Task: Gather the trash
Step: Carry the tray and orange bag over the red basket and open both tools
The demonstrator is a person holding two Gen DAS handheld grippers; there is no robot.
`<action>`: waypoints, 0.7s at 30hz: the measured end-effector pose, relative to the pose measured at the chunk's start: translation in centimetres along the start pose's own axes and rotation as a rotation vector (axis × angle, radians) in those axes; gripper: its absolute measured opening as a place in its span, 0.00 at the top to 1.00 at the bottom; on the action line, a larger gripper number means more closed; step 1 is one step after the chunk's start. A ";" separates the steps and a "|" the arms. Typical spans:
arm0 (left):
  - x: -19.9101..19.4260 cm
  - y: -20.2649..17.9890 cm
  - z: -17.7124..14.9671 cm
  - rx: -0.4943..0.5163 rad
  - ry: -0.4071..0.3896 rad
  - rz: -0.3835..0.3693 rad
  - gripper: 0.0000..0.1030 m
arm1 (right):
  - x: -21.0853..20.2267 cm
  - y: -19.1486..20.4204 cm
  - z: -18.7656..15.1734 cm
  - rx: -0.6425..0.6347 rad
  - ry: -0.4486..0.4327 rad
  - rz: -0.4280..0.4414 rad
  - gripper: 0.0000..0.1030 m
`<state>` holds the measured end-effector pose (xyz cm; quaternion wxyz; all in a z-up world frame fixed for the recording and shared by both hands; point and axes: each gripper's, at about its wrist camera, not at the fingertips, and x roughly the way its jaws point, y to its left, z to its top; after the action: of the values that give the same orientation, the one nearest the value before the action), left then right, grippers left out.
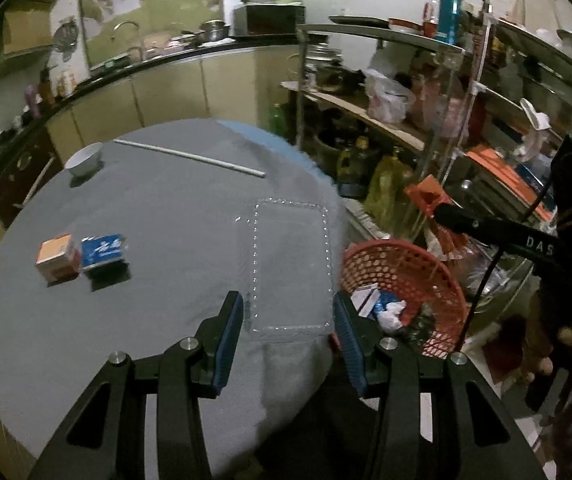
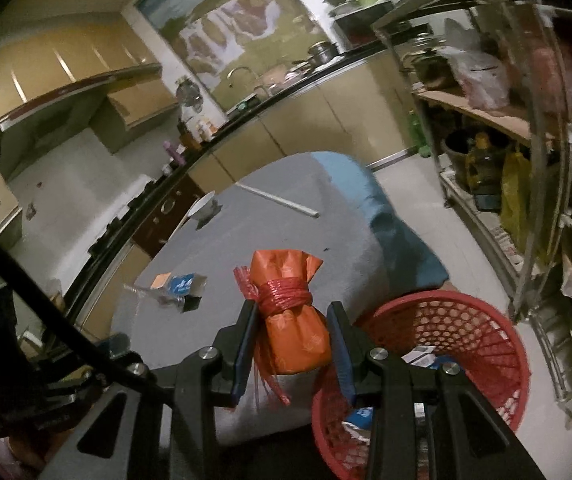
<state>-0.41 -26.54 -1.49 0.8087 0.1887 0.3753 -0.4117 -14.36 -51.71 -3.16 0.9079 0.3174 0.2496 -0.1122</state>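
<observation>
Jaws of the right gripper point(image 2: 290, 334) clamp an orange packet point(image 2: 292, 320) tied with red string, long axis pointing away; the red basket point(image 2: 466, 320) sits just right and below. Left gripper point(image 1: 288, 330), jaws at their narrowest, straddles a clear plastic tray point(image 1: 290, 256) on the table point(image 1: 157, 208), apparently gripping it.

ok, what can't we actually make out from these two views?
- Basket contents: the right wrist view has the right gripper covering most of them. In the left wrist view the mesh wall hides them.
- Orange bag contents: opaque and tied shut.
- Clear tray in the left gripper: see-through, so I cannot tell whether it touches the table.
- Blue box print: too small and blurred.
</observation>
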 end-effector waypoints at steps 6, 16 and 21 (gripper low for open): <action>1.2 -1.5 1.5 0.020 0.006 -0.062 0.53 | -2.3 -3.2 0.7 0.069 -0.047 -0.064 0.63; 4.8 -5.5 2.7 0.101 0.082 -0.187 0.52 | -2.7 -7.9 -0.2 0.180 0.001 -0.143 0.62; 6.3 -7.2 2.9 0.123 0.101 -0.237 0.52 | -1.9 -9.4 -1.2 0.227 0.041 -0.149 0.62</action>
<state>-2.58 -35.87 -4.42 0.7216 0.2127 0.4090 -0.5165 -19.88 -58.09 -7.88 0.8501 0.4010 0.2765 -0.2004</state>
